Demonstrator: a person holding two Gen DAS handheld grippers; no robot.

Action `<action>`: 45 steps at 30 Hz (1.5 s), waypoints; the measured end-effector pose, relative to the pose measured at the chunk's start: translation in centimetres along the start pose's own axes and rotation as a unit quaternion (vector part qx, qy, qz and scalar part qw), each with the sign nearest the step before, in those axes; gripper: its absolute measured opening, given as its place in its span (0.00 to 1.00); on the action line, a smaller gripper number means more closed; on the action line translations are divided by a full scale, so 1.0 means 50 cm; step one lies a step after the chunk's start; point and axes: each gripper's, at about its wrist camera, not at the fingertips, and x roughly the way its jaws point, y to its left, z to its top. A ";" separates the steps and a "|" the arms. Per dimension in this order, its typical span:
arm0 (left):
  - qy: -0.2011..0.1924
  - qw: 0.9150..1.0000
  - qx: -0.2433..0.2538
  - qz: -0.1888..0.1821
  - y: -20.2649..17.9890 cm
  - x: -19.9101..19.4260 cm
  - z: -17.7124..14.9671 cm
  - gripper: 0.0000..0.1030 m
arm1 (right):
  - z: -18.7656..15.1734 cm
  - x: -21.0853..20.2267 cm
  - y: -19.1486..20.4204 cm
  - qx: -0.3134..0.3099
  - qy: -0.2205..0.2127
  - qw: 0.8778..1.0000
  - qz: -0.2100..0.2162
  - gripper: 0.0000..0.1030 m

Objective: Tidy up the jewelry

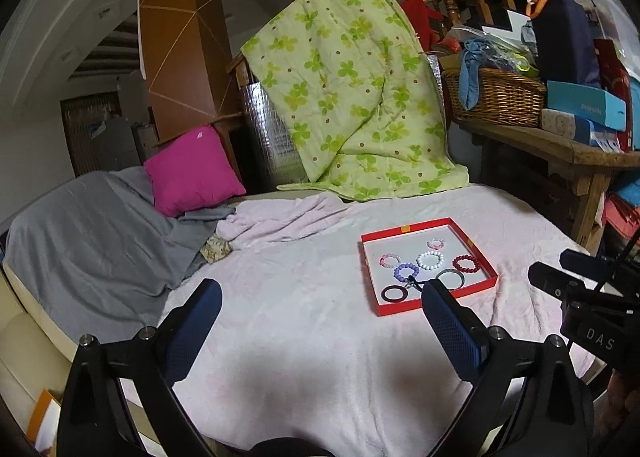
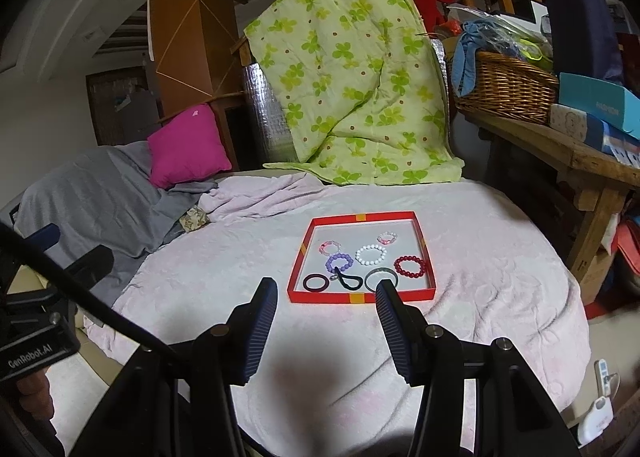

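We see a pink blanket [image 2: 460,337] on the bed. On it sits the red tray [image 2: 362,299] with the bracelets [image 2: 370,255] inside. Both grippers, the left gripper [image 1: 320,311] and right gripper [image 2: 326,305], hover low before the tray, fingers [image 2: 262,321] spread wide, holding nothing.

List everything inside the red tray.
The red tray holds beaded bracelets: white, dark red, purple and two pinkish; a dark ring, a grey-green bangle, a black loop. The right gripper's finger partly hides the bangle.
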 end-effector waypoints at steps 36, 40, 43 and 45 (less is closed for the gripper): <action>0.022 0.999 -0.033 0.005 0.015 0.017 -0.003 0.97 | -0.012 0.015 0.026 -0.004 0.016 1.000 0.005 0.54; 0.024 0.999 -0.035 0.006 0.017 0.019 -0.004 0.97 | -0.012 0.019 0.029 -0.004 0.020 1.000 0.005 0.54; 0.025 0.999 -0.036 0.006 0.017 0.022 -0.004 0.97 | -0.011 0.020 0.028 -0.004 0.020 1.000 0.005 0.54; 0.025 0.999 -0.036 0.006 0.018 0.023 -0.004 0.97 | -0.011 0.021 0.029 -0.003 0.020 1.000 0.004 0.54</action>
